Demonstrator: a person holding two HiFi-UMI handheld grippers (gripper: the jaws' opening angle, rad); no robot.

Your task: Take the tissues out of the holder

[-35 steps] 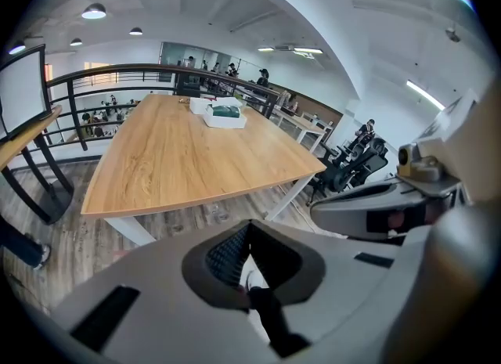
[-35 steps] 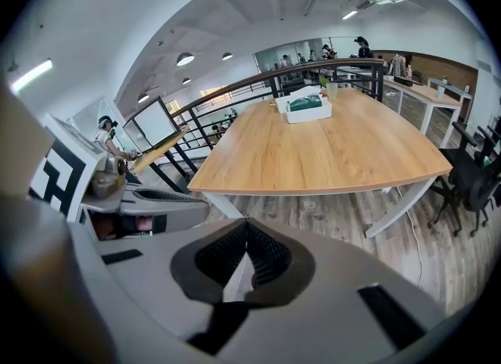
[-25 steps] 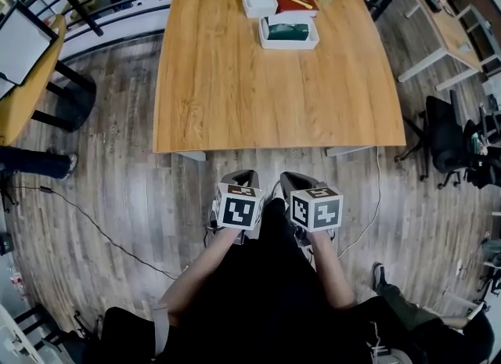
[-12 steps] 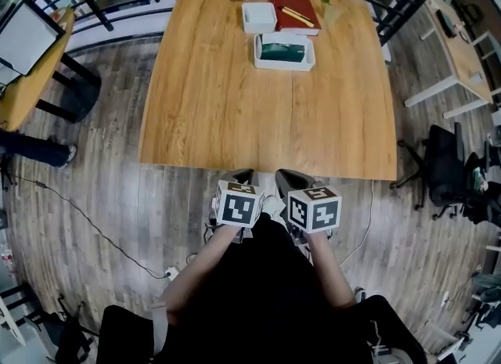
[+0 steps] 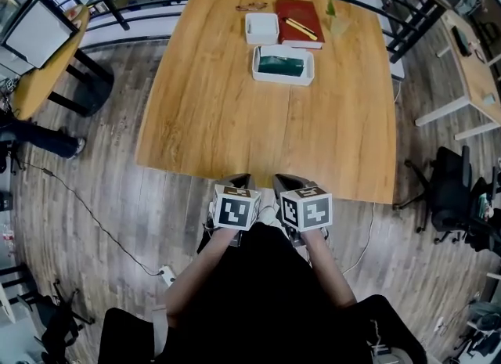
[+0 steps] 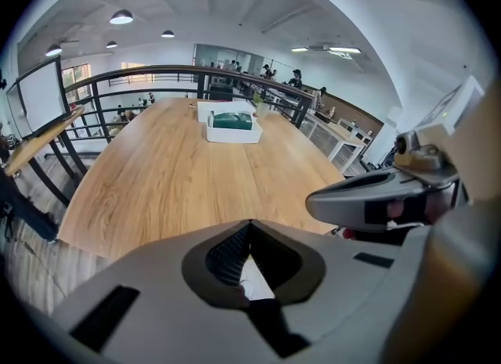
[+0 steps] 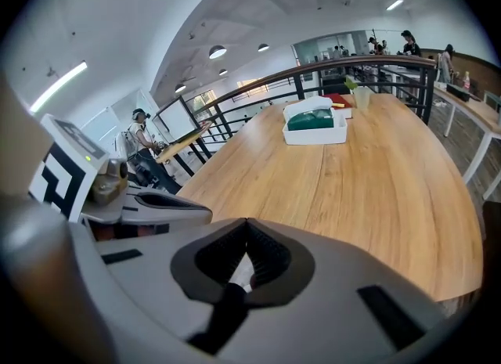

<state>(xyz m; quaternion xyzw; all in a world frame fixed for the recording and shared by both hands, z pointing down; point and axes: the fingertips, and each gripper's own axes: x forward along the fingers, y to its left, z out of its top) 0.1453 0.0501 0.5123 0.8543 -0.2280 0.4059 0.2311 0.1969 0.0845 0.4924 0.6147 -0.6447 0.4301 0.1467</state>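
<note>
Here the left gripper (image 5: 237,180) and the right gripper (image 5: 287,182) hang side by side at the near edge of the table (image 5: 235,127), both with jaws closed on nothing. The holder (image 5: 282,81), green tissues (image 5: 282,65) inside, sits toward the table's far edge. A good approach likely carries both across, one opening above the tissues, the other ready to pin the holder's rim.

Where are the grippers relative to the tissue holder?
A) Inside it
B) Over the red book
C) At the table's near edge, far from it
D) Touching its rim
C: left gripper and right gripper are at the near edge of the table, the holder far across it.
</note>
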